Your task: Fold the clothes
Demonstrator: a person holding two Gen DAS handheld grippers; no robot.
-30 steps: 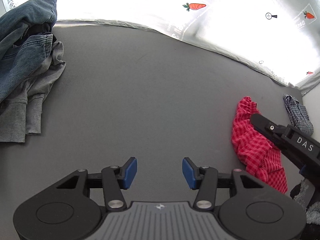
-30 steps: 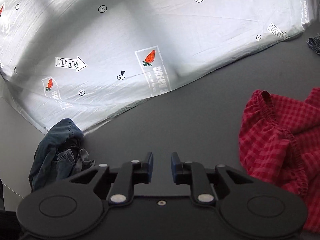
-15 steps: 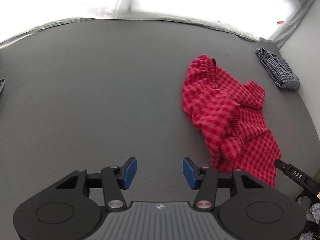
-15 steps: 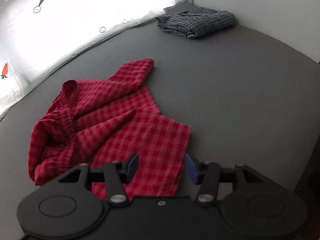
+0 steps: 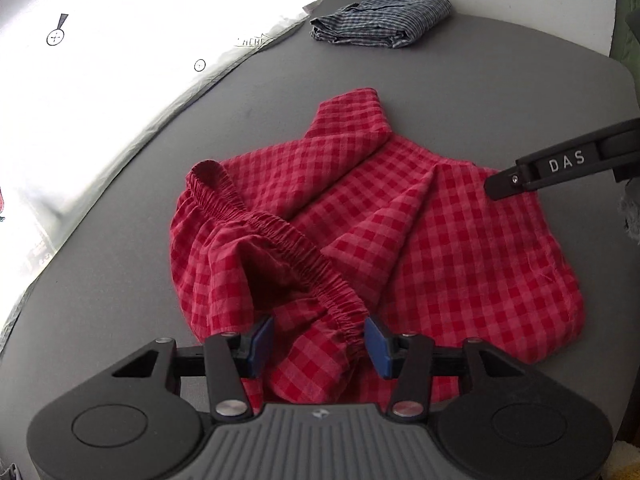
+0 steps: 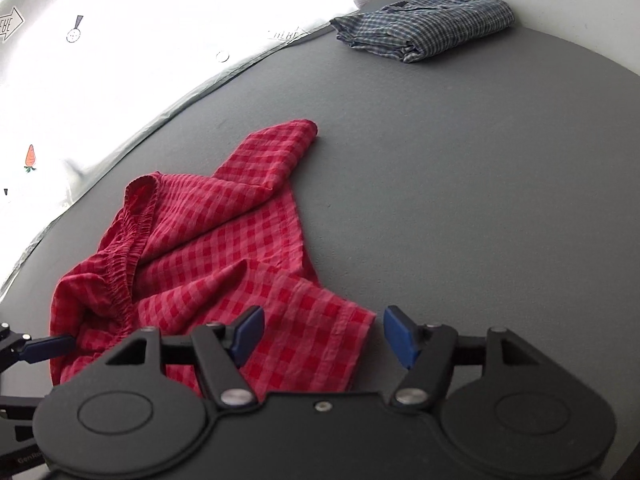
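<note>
Crumpled red checked shorts (image 5: 420, 240) with an elastic waistband (image 5: 288, 240) lie on the grey table (image 5: 460, 80). My left gripper (image 5: 318, 344) is open, its blue pads on either side of the near end of the waistband, with cloth between them. My right gripper (image 6: 322, 334) is open over the near hem corner of the shorts (image 6: 240, 248). The right gripper's finger also shows at the right in the left wrist view (image 5: 560, 164), and the left gripper's blue tip shows at the left edge of the right wrist view (image 6: 48, 346).
A folded blue-grey checked garment (image 5: 384, 20) lies at the table's far corner, also in the right wrist view (image 6: 428, 28). A silver sheet with carrot and arrow prints (image 6: 120, 40) covers the far left. The table's edge runs along the right (image 5: 628, 128).
Both grippers have swung right from the denim pile to the red shorts and closed in on them. The right gripper has opened from nearly shut. The left stayed open.
</note>
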